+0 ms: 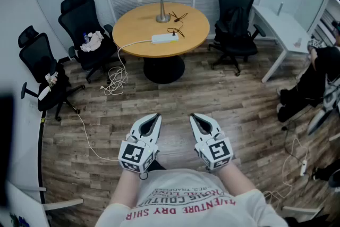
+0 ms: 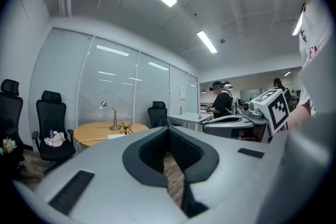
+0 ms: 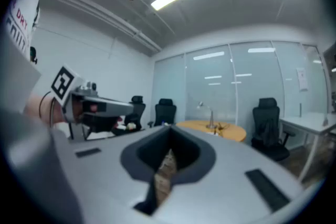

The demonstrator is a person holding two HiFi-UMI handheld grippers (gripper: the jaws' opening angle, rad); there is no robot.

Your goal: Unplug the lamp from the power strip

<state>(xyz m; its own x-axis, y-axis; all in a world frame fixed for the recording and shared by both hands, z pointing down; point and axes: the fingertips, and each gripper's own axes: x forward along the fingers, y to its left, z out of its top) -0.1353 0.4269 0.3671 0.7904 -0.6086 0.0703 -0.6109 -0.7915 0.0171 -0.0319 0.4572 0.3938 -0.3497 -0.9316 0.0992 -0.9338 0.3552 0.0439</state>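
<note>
Head view, person: white shirt with red print at the near edge. Both forearms reach forward, with one gripper in each hand.
Left gripper: smooth grey moulded shell with a cube of black-and-white square markers at the rear. The jaws are together at the tips and hold nothing. In the left gripper view the dark ribbed pads frame a diamond-shaped gap, and only floor shows through it.
Right gripper: same shell and marker cube, held level with the left one. The jaws are together and empty. The right gripper view shows the same dark-lined gap.
Floor: wood-grain planks in mixed brown and grey tones.
White cable: thin. It lies in a loose coil on the floor beside the table's base, then rises over the table edge to the strip.
Table: round top of light wood on a dark pedestal, well apart from both grippers.
Power strip: white, long and flat-sided, lying near the table's front edge.
Lamp: metallic, with a round base and a slim upright stem that curves left to a small head. It stands behind the strip.
Lamp cord: thin and black, loosely tangled just right of the base, and it reaches the strip's right end.
Chairs: black and high-backed with armrests, two left of the table and one right of it.
</note>
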